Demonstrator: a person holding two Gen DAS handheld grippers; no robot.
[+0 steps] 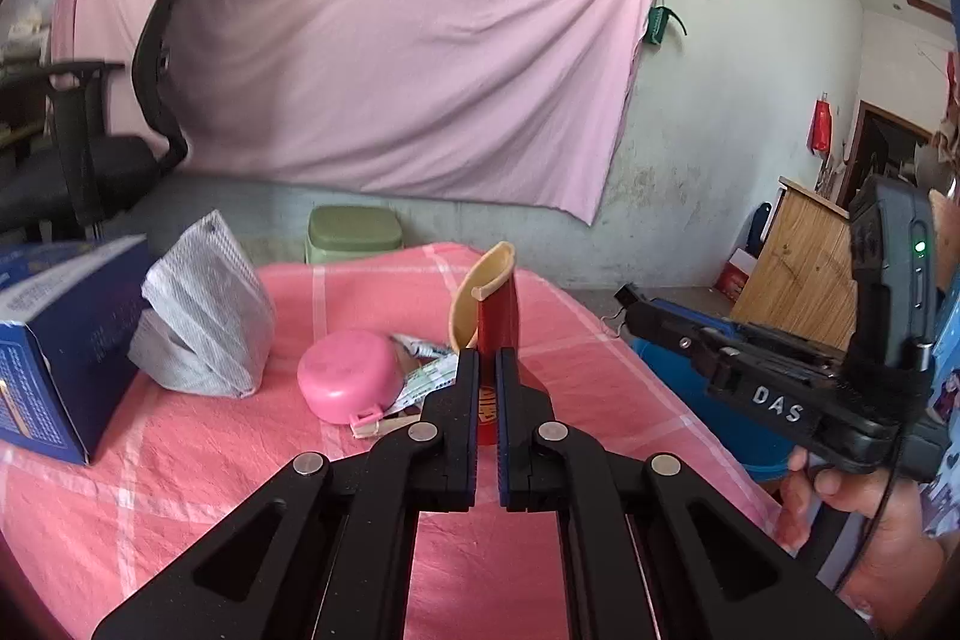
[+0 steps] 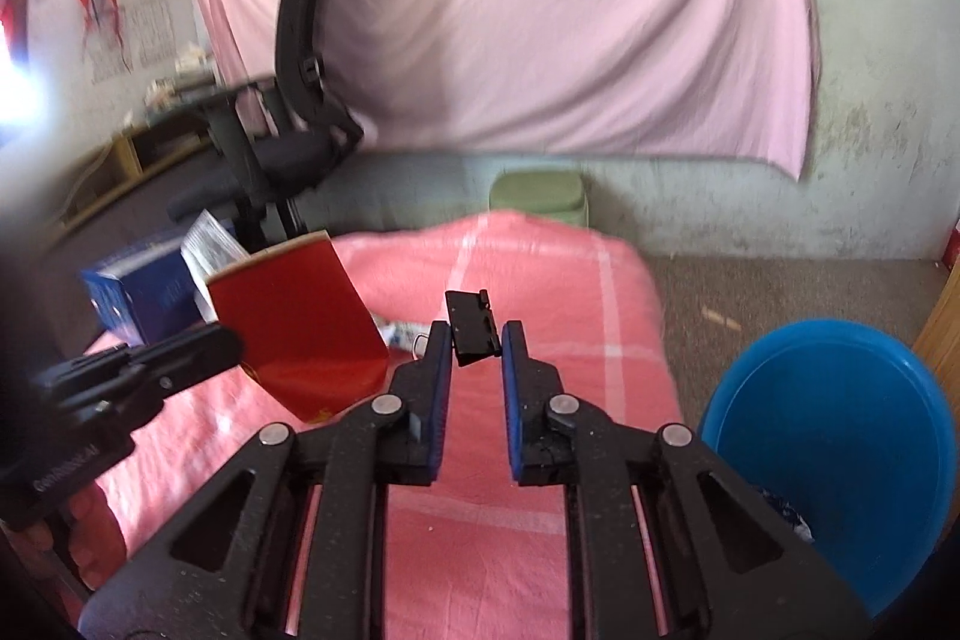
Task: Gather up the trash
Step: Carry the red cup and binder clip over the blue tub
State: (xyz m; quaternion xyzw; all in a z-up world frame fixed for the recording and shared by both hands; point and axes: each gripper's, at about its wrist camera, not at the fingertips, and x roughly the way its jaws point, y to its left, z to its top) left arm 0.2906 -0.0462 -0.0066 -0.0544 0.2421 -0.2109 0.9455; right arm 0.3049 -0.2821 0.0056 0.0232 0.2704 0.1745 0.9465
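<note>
The left gripper (image 1: 487, 361) is clamped on a flattened red paper cup (image 1: 495, 334); the right gripper (image 2: 476, 340) pinches a small black clip (image 2: 472, 328). The blue bin (image 2: 840, 436) lies near right, closest to the right gripper.

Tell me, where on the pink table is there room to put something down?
The near part of the tablecloth, in front of the right gripper and beside the blue bin, is bare. It is crowded farther left: the pink round case, wrappers, grey cloth bag and blue box sit close together.
</note>
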